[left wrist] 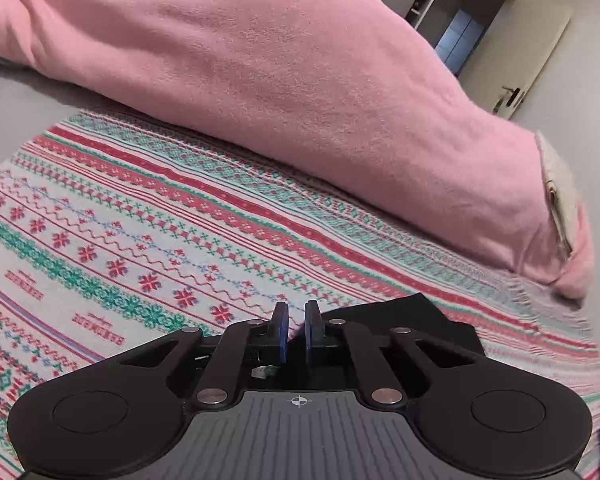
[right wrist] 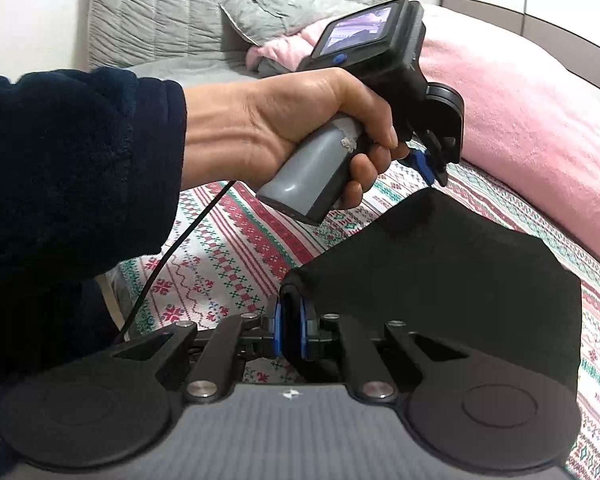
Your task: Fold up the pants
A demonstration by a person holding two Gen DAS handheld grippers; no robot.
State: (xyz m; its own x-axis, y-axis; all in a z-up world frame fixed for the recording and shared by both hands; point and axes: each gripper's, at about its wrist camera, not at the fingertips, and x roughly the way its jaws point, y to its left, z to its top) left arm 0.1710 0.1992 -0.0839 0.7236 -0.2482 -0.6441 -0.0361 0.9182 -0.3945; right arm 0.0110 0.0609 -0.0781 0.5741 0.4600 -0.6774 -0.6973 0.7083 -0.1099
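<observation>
Soft even indoor light; sharp centres, fisheye-bent edges with dark corners.

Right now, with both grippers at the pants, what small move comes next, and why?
Probably lift both grippers together a little. The right gripper is clamped on a folded edge of the pants, and the left gripper looks shut on the far corner, so the edge seems held at both ends and ready to carry over.
</observation>
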